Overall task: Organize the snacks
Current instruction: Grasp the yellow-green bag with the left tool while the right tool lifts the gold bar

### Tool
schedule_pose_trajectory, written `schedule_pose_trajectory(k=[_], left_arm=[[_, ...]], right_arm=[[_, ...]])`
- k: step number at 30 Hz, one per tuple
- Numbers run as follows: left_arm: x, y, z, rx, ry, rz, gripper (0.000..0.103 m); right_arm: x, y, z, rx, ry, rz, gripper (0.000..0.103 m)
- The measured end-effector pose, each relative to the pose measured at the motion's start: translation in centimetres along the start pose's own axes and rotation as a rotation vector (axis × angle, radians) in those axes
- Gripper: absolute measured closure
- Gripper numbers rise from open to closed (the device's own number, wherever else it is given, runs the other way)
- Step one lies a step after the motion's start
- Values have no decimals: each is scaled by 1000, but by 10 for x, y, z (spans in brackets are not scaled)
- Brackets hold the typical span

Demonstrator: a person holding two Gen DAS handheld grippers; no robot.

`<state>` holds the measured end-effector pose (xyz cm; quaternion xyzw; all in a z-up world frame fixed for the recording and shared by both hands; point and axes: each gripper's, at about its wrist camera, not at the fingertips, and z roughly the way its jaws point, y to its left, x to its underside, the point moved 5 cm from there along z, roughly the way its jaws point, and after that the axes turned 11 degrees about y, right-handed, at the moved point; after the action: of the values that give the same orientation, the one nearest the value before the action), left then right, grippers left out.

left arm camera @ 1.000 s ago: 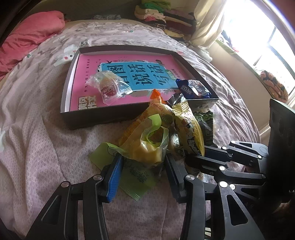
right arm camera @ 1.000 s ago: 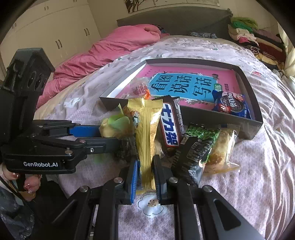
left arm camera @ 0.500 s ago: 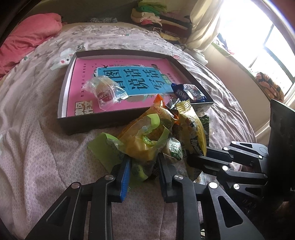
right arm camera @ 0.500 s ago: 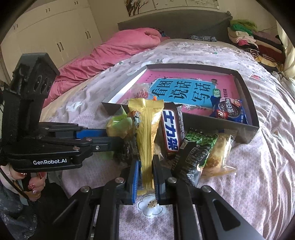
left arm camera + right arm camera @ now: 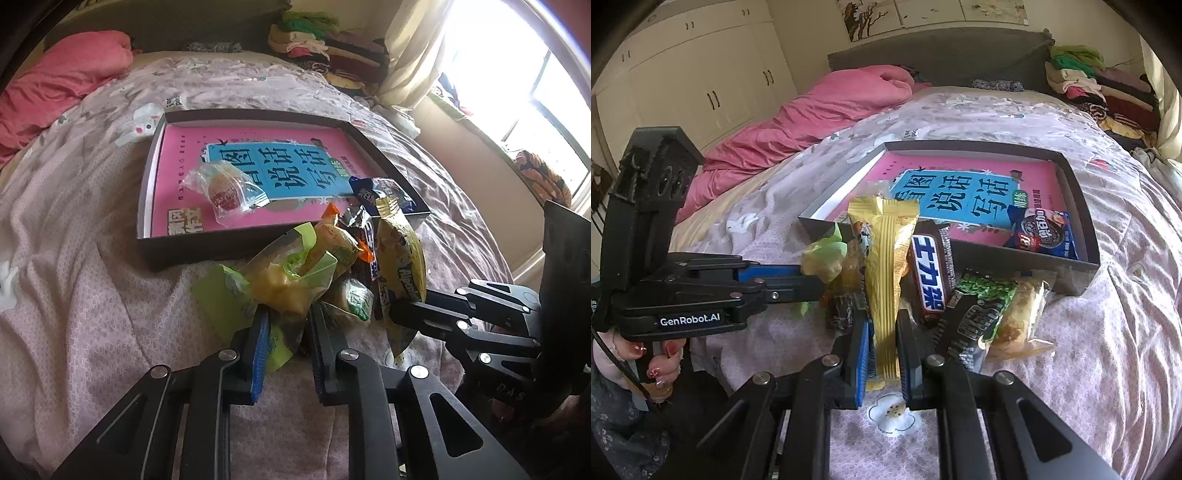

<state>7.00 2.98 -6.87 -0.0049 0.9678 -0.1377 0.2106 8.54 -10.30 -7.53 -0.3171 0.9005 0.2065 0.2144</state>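
Two tools clamped, left tool (image 5: pixel 286 334) on green-yellow packet (image 5: pixel 284 284), right tool (image 5: pixel 882 350) on yellow wafer (image 5: pixel 884 266), beside tray (image 5: pixel 1075 273) edge.

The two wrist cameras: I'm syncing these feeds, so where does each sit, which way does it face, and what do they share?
Left wrist: on the left gripper, angled down at the bed; its jaws pinch the green-yellow packet; right gripper enters from the right.
Right wrist: on the right gripper, angled down, clamping the yellow wafer pack; left gripper and a hand show at left.
Shared: the tray, the Oreo pack, the snack pile.
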Motion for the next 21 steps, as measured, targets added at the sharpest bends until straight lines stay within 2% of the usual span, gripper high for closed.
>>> schedule_pose_trajectory(k=[3,6,8,13,17,21], left_arm=[[0,3,1,-5,7,-3,84],[1,4,4,2,18,-13,77],[1,5,5,-41,22,-7,59],[-1,8,2,-78,9,-8,47],[-8,5,1,-79,-9,38,45],[-17,-3,9,-69,9,127,45]], right_arm=[[0,-1,0,0,0,4,89],[1,-3,2,-3,8,11,89],[1,-4,3,-5,13,18,89],[0,-7,2,-13,9,31,89],[0,-8,3,-17,11,35,89],[0,-9,4,-23,14,43,89]])
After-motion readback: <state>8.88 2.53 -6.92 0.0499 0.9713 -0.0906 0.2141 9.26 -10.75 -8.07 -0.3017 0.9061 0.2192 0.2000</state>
